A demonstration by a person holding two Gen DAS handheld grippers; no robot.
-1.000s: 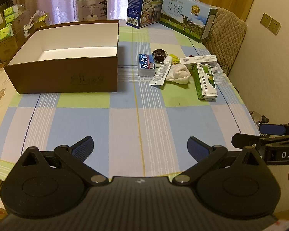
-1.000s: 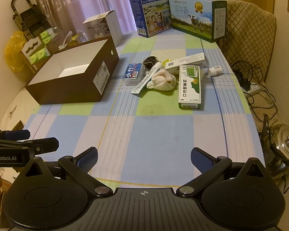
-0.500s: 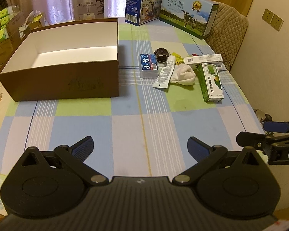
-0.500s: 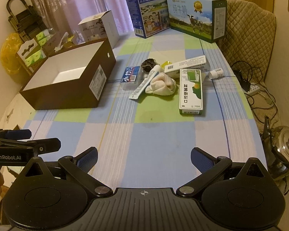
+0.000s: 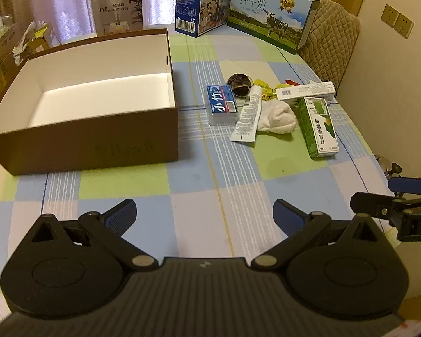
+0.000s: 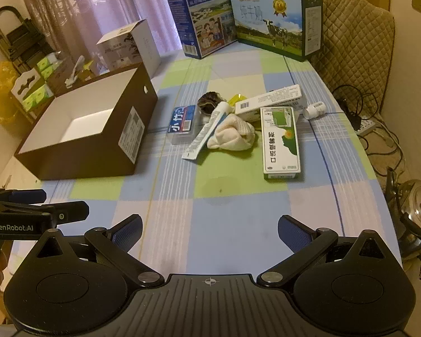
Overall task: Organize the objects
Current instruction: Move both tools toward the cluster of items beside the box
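An empty brown box point(image 5: 92, 104) point(image 6: 89, 129) with a white inside stands on the left of the checked tablecloth. To its right lies a cluster: a blue pack point(image 5: 221, 104) point(image 6: 182, 119), a white tube point(image 5: 248, 116) point(image 6: 207, 130), a white sock bundle point(image 5: 278, 116) point(image 6: 231, 136), a green-and-white carton point(image 5: 320, 127) point(image 6: 280, 140), a long white carton point(image 5: 306, 91) point(image 6: 269, 101), a dark round object point(image 5: 239, 84) point(image 6: 209, 102) and a small white bottle point(image 6: 315, 109). My left gripper point(image 5: 205, 216) and right gripper point(image 6: 210, 229) hover open over the near table, well short of everything.
Two milk cartons point(image 5: 269, 19) point(image 6: 275, 19) and a white appliance box point(image 5: 118, 8) stand at the table's far end. A padded chair point(image 6: 356, 39) is at the far right, a metal kettle point(image 6: 415, 207) and cables beside the table's right edge. Green tissue packs point(image 6: 36, 95) sit left.
Both grippers have moved forward over the table, so the box and the cluster look nearer and lower. Both stay open, and nothing on the table has moved.
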